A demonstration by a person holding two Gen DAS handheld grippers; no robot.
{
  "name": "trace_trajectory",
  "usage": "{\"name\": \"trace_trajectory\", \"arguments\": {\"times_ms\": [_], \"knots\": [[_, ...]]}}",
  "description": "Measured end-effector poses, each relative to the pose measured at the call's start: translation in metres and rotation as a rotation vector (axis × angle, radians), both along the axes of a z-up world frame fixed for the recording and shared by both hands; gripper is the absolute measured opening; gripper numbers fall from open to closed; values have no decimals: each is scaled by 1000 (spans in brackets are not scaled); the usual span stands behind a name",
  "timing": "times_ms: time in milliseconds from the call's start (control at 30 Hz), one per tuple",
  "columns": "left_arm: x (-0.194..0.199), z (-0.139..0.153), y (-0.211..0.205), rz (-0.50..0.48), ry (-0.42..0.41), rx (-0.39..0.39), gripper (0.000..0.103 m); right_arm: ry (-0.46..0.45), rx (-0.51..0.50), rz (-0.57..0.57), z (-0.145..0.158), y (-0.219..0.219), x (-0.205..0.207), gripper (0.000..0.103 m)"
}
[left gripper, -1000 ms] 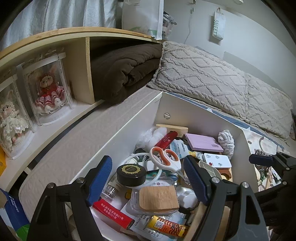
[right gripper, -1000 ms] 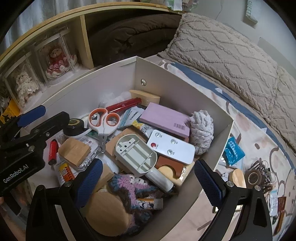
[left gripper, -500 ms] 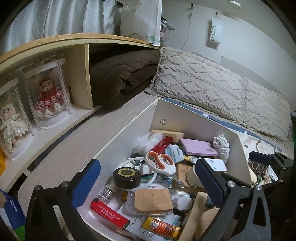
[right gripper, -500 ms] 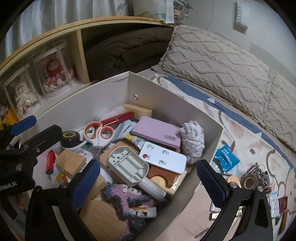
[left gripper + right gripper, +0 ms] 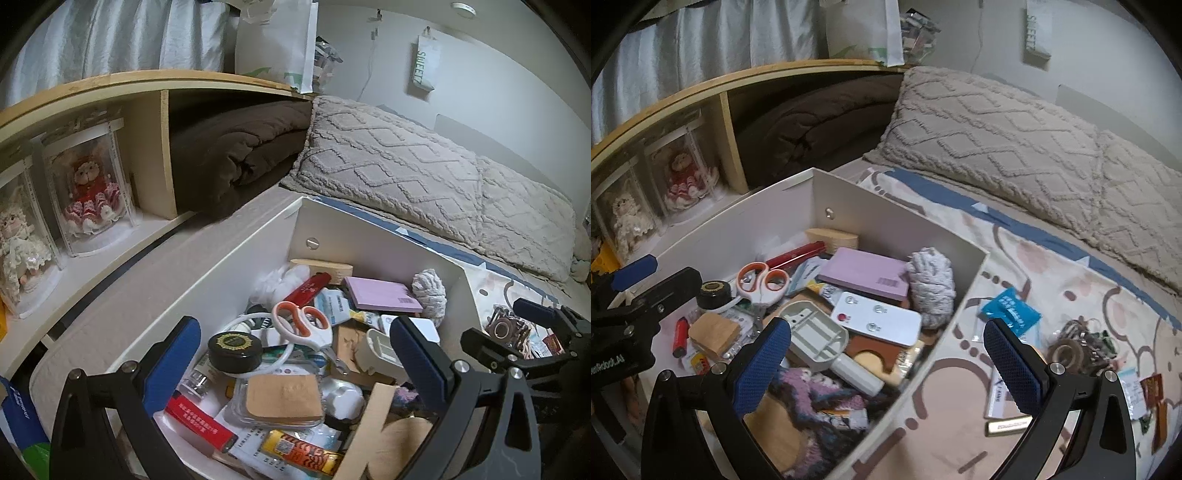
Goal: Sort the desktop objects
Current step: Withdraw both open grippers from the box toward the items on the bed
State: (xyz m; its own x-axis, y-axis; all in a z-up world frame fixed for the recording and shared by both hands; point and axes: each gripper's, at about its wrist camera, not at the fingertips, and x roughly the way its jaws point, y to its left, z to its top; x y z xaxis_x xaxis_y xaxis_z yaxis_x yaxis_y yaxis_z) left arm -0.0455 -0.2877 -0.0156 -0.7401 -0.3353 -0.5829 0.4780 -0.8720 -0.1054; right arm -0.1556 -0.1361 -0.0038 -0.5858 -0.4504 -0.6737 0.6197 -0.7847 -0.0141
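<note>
A white open box [image 5: 964, 273] sits on the bed, full of small items: orange-handled scissors [image 5: 761, 281], a purple notepad [image 5: 866, 273], a white remote [image 5: 875, 318], a grey yarn ball [image 5: 932, 282], a black round tin [image 5: 234, 347] and a red tube [image 5: 310, 288]. The box also shows in the left wrist view [image 5: 258, 243]. My left gripper [image 5: 295, 363] is open and empty above the box's near left part. My right gripper [image 5: 886, 363] is open and empty above the box's right wall. Loose items lie right of the box: a blue packet [image 5: 1010, 311] and tape rolls [image 5: 1071, 350].
A wooden shelf [image 5: 162, 147] at the left holds dolls in clear cases [image 5: 92, 192] and a folded brown blanket [image 5: 236, 151]. Knitted grey pillows [image 5: 1015, 136] lie behind the box. Small cards and packets [image 5: 1145, 398] lie at the right on the patterned sheet.
Both grippers have lifted and pulled back from the box, which now sits lower in both views. The left jaws have spread wider. Nothing was picked up.
</note>
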Motion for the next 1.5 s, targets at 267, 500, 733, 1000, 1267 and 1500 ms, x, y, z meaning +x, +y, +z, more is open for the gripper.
{"name": "trace_trajectory", "arguments": {"times_ms": [267, 500, 733, 1000, 1267, 1500], "knots": [[-2, 9, 24, -47, 26, -23, 103, 13, -38, -38, 11, 33, 2, 103], [-3, 15, 43, -82, 63, -23, 103, 48, -56, -78, 20, 69, 6, 103], [-3, 22, 64, -107, 104, -35, 103, 106, -75, -149, 30, 113, 12, 103], [-6, 25, 93, -157, 136, -37, 103, 155, -92, -206, 37, 164, 24, 103], [-9, 29, 128, -230, 170, -31, 103, 199, -79, -269, 39, 212, 38, 103], [-12, 29, 159, -293, 176, -51, 103, 267, -59, -322, 39, 244, 56, 103]]}}
